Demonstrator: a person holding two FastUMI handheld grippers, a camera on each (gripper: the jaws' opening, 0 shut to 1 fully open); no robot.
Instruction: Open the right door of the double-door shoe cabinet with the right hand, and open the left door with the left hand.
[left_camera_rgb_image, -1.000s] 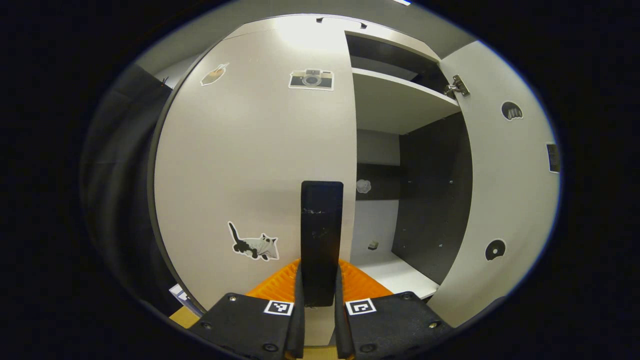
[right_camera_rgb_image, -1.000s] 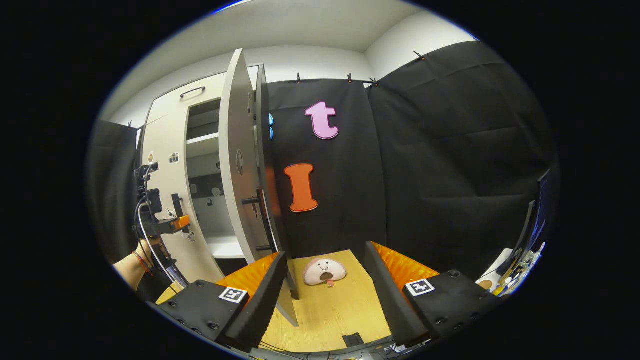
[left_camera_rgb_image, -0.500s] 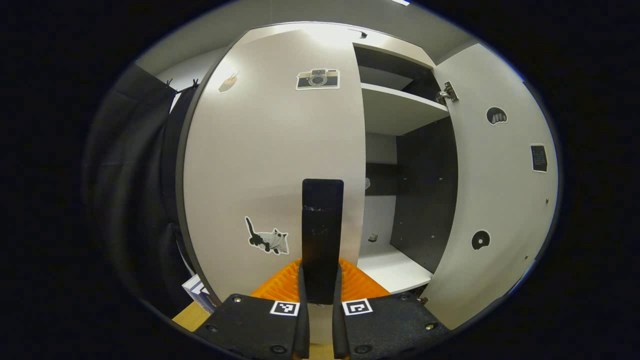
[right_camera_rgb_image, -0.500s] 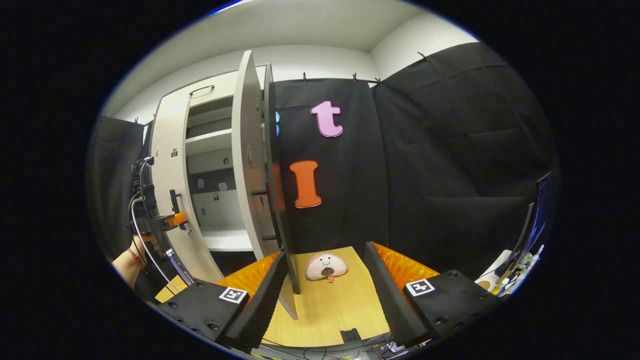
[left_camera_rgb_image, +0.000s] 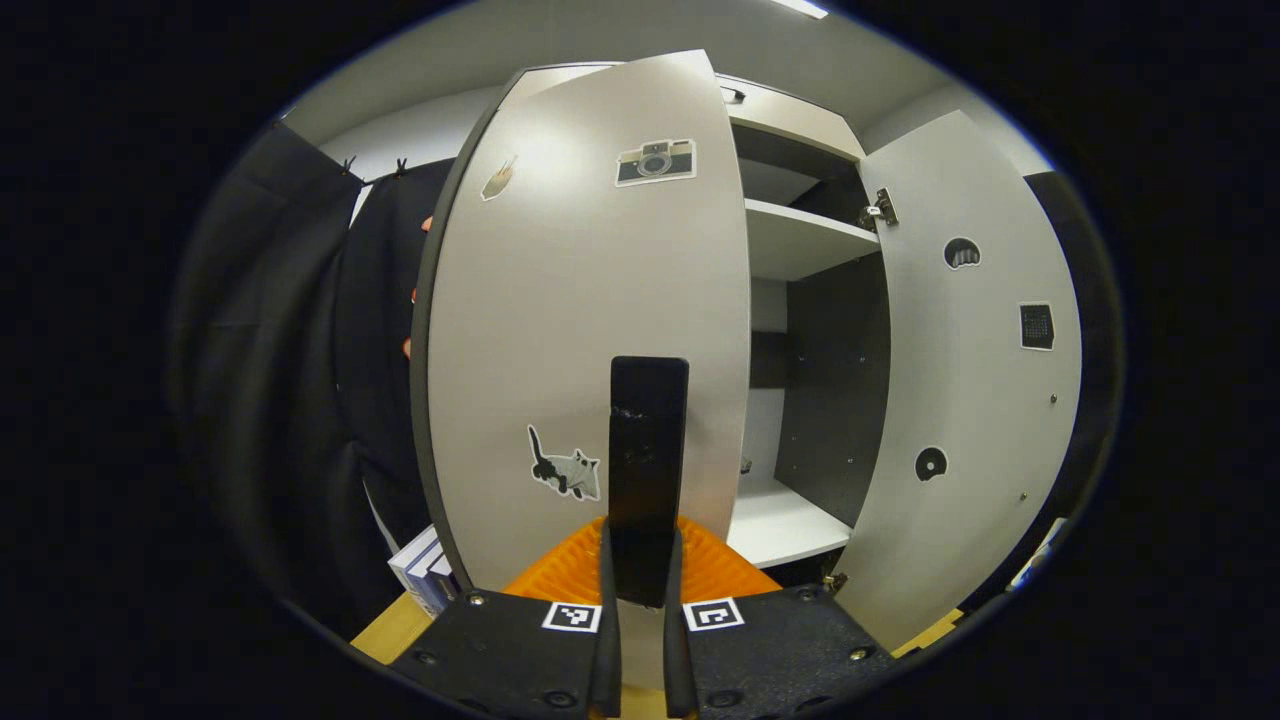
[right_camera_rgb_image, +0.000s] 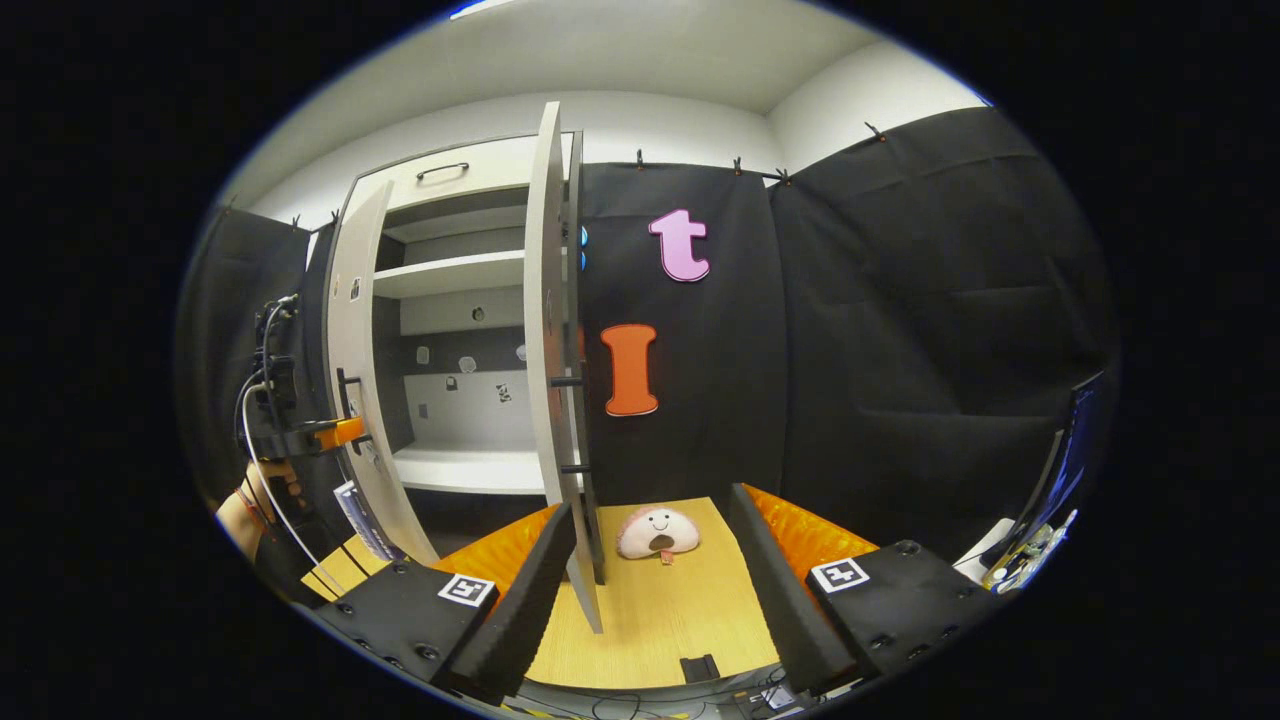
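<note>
The white shoe cabinet (right_camera_rgb_image: 455, 275) stands with both doors swung out. In the left gripper view the left door (left_camera_rgb_image: 560, 330), with camera and cat stickers, faces me close up. My left gripper (left_camera_rgb_image: 640, 548) is shut on its black upright handle (left_camera_rgb_image: 648, 440). The right door (left_camera_rgb_image: 965, 400) hangs wide open, with a white shelf (left_camera_rgb_image: 800, 240) between the doors. In the right gripper view the right door (right_camera_rgb_image: 548, 330) is seen edge-on, its handle (right_camera_rgb_image: 578, 425) on the far face. My right gripper (right_camera_rgb_image: 645, 590) is open just below and in front of that door's lower corner, holding nothing.
A pink plush toy (right_camera_rgb_image: 657, 533) lies on the wooden surface (right_camera_rgb_image: 680, 620) beyond the right gripper. A hand (right_camera_rgb_image: 250, 500) holds the left gripper (right_camera_rgb_image: 300, 435) at the left door. Boxes (left_camera_rgb_image: 425, 570) sit low by the left door. A monitor (right_camera_rgb_image: 1060, 470) stands far right.
The left door has swung further out with my left gripper on its handle, showing more of the inside. The right gripper stays open near the open right door.
</note>
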